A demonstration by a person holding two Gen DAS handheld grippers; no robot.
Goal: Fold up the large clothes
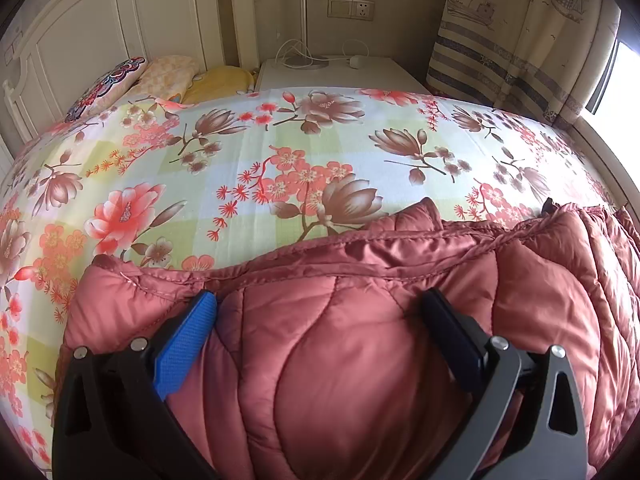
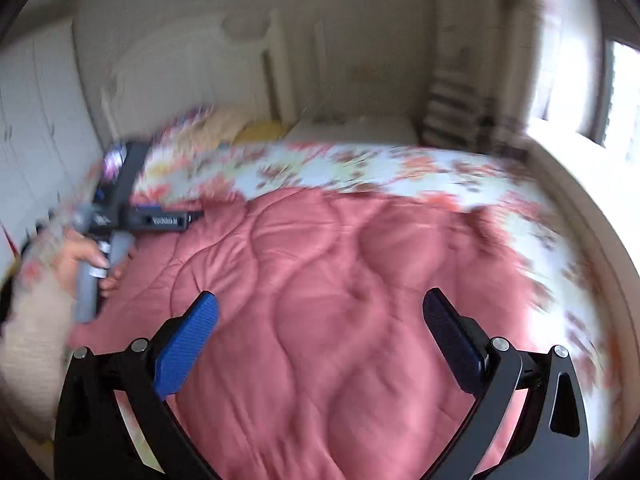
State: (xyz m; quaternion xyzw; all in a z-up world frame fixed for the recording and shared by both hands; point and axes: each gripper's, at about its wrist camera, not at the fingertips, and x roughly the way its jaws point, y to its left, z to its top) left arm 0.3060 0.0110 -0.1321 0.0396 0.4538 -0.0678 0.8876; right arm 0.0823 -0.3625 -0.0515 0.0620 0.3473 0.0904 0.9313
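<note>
Bed (image 1: 280, 152) with a floral sheet in pink, brown and pale green checks, set against a white headboard (image 1: 100, 20). At its head lie three pillows side by side: a patterned one (image 1: 108, 84), a pale orange one (image 1: 168, 74) and a yellow one (image 1: 220, 84). A pink quilted jacket (image 1: 340, 340) lies spread on the near part of the sheet, its stitched hem towards the pillows.

Rust-pink quilted jacket (image 1: 360, 360) on a floral pastel-checked bedsheet (image 1: 240, 152); striped curtain (image 1: 500, 60).
</note>
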